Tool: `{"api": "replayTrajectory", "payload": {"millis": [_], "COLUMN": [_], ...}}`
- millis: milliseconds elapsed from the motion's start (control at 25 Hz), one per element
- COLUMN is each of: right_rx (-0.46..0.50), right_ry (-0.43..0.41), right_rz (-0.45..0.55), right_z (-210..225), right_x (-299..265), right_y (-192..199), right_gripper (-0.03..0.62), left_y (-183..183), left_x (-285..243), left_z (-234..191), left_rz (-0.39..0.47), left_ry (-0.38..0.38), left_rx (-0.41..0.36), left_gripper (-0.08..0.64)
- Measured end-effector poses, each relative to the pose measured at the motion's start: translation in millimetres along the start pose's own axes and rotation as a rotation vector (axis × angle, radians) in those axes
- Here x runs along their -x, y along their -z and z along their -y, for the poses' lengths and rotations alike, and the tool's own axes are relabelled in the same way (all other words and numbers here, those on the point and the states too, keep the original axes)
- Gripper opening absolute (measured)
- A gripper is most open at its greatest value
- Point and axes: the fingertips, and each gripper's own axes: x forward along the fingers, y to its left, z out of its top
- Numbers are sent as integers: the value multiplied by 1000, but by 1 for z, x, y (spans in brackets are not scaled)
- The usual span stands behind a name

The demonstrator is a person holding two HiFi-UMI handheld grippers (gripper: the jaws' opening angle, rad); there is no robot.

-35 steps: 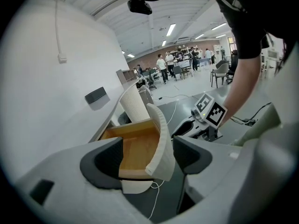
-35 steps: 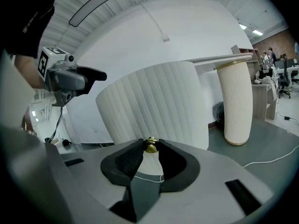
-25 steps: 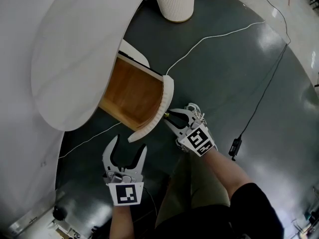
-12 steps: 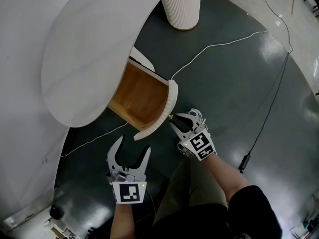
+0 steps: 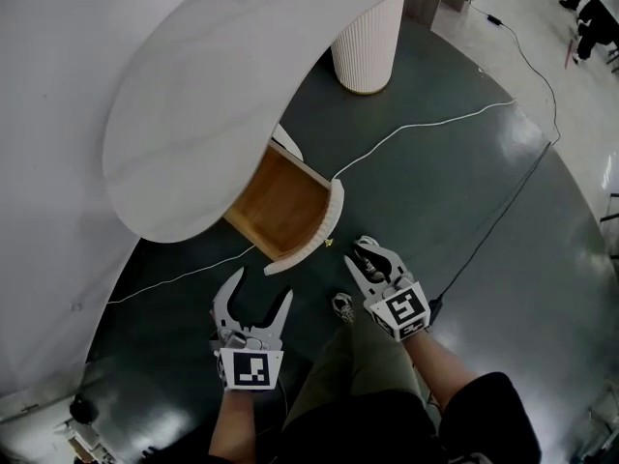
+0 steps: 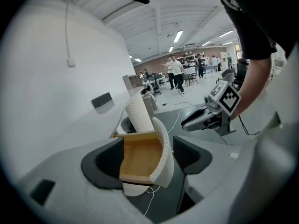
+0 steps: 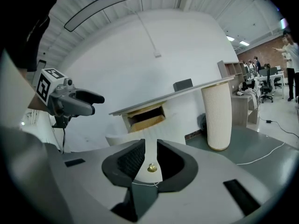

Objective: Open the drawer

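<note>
The wooden drawer (image 5: 280,206) stands pulled out from under the white round table (image 5: 193,104). Its curved white front (image 5: 327,218) carries a small brass knob (image 5: 328,244). My right gripper (image 5: 360,256) hangs a short way in front of the knob, apart from it. Its jaws are closing with a narrow gap and hold nothing. In the right gripper view the knob (image 7: 152,167) shows through that gap, farther off. My left gripper (image 5: 261,286) is open and empty, below the drawer's near corner. The left gripper view shows the drawer (image 6: 140,157) and the right gripper (image 6: 191,122).
A ribbed white column (image 5: 368,42) stands on the dark floor behind the drawer. A white cable (image 5: 426,124) and a black cable (image 5: 513,201) run across the floor. The person's shoe (image 5: 342,305) is between the grippers. People stand far off (image 6: 175,71).
My right gripper has drawn back from the drawer's front and risen. The left gripper has lifted a little. The drawer stays pulled out.
</note>
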Motion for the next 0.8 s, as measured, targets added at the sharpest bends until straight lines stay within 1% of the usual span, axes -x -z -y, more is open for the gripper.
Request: {"api": "replayTrajectory", "payload": {"millis": [160,280,400,680,800], "right_rx": [4,23,41,95,108], "right_ry": [25,27,33,-29,-53], "right_rz": [45,66,100,141,157], "right_z": [0,-5,-11,-36,-46], "right_x": [22,32,41,47,48], "right_y": [-37,-68,-101,-167,-189], "right_gripper": [62,46,28,3,3], "left_y": [-21,-34,-47,-78,-88], "left_x": [11,19,28,48,58], "left_z": [-5,-10,-15,-26,-34], "left_rz": [32,43,58,138,166], "left_ry": [-20,-37,-54,-90,-108], "left_rx": [29,42,76,139,156], "left_gripper": [331,331,331,328,303]}}
